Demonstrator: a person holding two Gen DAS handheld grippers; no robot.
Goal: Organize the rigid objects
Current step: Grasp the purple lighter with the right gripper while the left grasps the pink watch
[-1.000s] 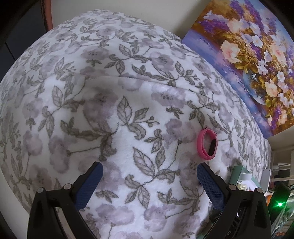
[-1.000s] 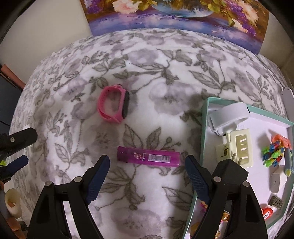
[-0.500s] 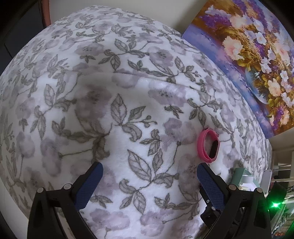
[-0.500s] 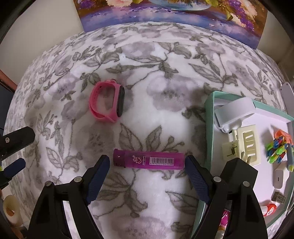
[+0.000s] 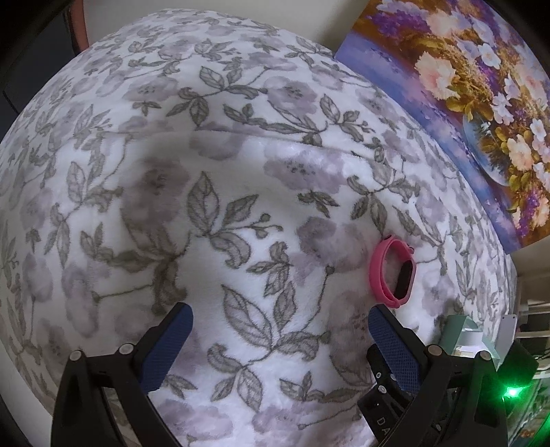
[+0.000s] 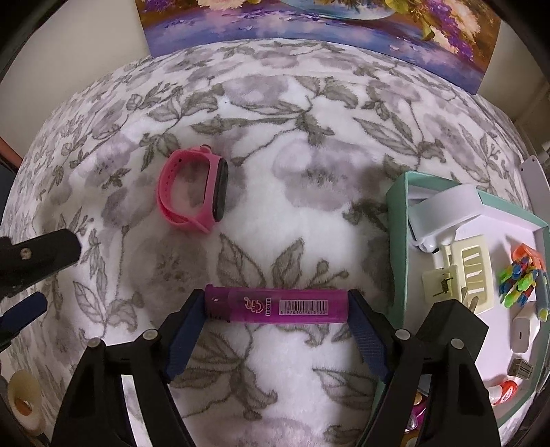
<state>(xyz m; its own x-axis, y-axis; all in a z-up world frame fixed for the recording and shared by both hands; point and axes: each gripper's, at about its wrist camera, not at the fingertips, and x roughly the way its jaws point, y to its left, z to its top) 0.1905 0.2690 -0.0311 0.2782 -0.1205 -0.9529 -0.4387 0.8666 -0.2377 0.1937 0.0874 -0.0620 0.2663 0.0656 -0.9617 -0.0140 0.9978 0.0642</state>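
left wrist: left gripper (image 5: 278,331) wide open, holding nothing, over floral blanket (image 5: 213,165); pink watch (image 5: 393,273) just beyond its right finger | right wrist: right gripper (image 6: 276,307) closed end-to-end on purple lighter (image 6: 275,305), lying nearer than the watch (image 6: 194,194), left of teal tray (image 6: 398,240)

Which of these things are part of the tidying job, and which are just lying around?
Part of the job:
purple lighter, between the right gripper fingers
pink wristband
teal tray of small items

Just lying about:
flower painting
floral blanket
tape roll
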